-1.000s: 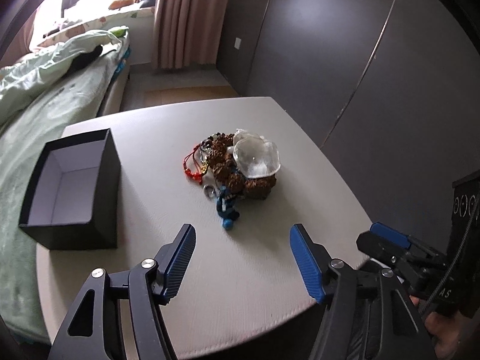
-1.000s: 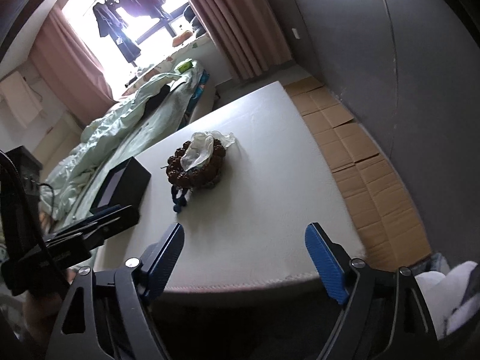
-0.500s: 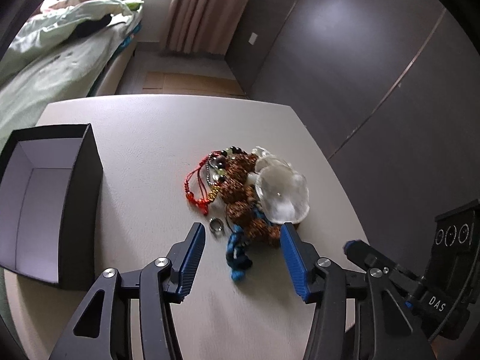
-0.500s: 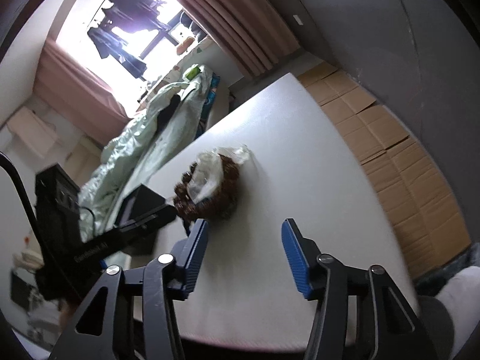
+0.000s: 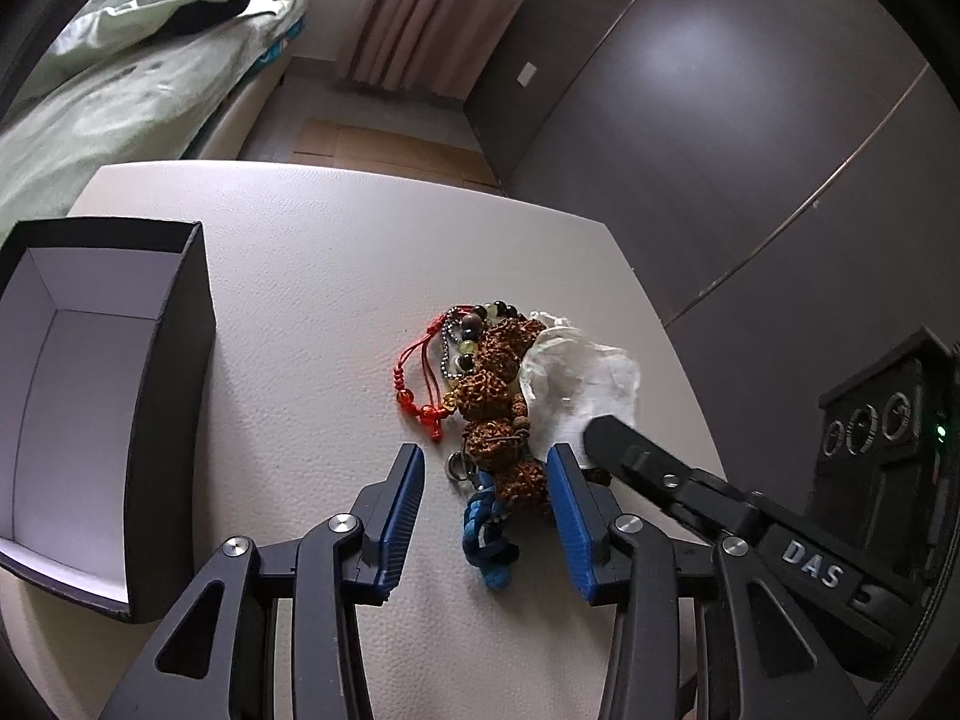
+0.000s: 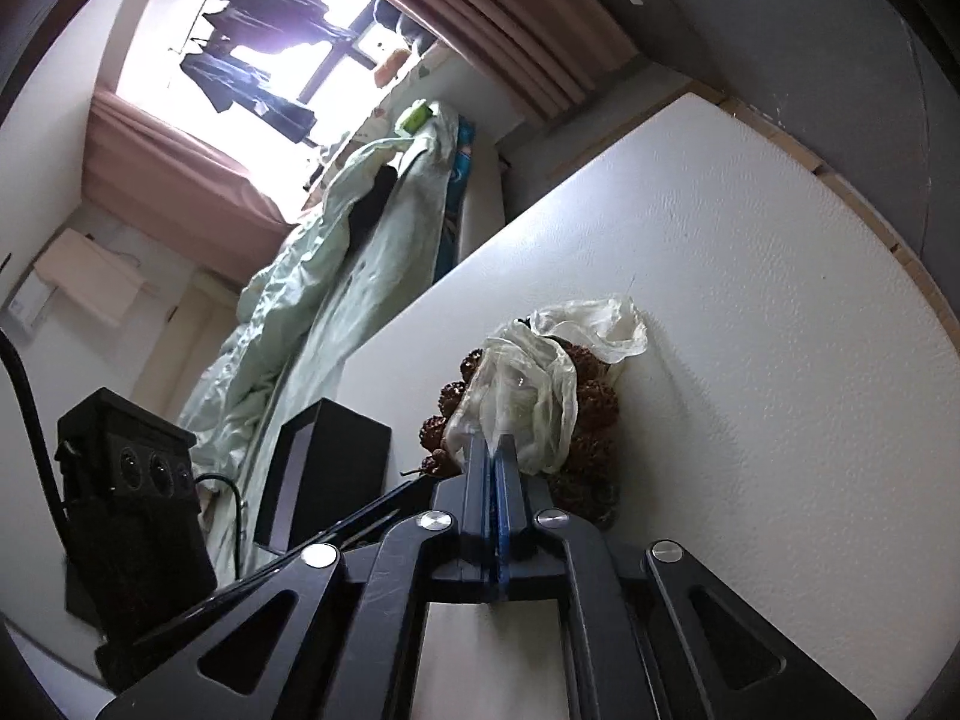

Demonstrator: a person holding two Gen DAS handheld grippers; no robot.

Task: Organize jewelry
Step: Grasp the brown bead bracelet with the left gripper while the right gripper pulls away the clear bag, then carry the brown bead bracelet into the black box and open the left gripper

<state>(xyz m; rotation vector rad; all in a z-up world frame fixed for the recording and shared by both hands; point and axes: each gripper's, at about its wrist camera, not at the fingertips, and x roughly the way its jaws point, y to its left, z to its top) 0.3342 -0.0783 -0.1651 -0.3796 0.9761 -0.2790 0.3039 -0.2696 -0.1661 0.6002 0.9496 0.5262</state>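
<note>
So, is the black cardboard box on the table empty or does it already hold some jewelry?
Empty: the black cardboard box stands open-topped, only its bare pale lining showing; the jewelry pile lies outside it.

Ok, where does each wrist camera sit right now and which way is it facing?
Left wrist: rides the left tool, looking steeply down at the jewelry pile and open black box; its open fingers straddle the blue cord.
Right wrist: rides the right tool, low over the table, facing the window; fingers shut on the plastic bag.
Shared: pile, bag, box.
</note>
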